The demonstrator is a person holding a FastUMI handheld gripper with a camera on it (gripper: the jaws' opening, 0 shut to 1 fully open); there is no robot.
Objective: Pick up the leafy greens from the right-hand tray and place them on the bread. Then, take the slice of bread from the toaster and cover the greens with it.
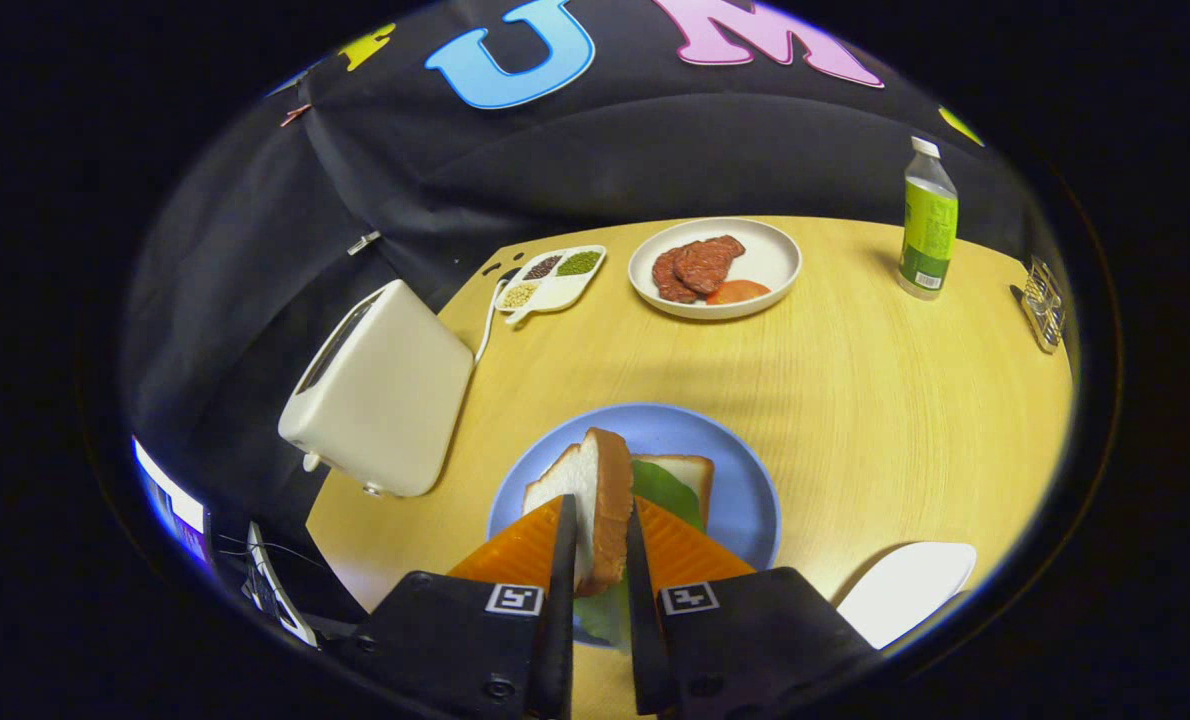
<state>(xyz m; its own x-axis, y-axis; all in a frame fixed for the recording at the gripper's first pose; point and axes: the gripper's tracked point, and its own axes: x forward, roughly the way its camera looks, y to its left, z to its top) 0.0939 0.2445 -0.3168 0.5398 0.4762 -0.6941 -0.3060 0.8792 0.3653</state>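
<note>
My gripper (597, 512) is shut on a slice of bread (595, 495), held on edge between both fingers above the blue plate (745, 500). On that plate lies another bread slice (687, 472) with the leafy greens (663, 490) spread over it, just ahead of the fingers and partly hidden by them. A bit of green leaf (603, 612) also shows low between the fingers. The white toaster (380, 390) stands to the left of the plate, its slot facing up.
Beyond the blue plate are a white plate (755, 285) with meat patties and a tomato slice, and a small divided dish (553, 278) of beans. A green bottle (927, 220) stands far right. A white tray (905, 590) lies near the right finger.
</note>
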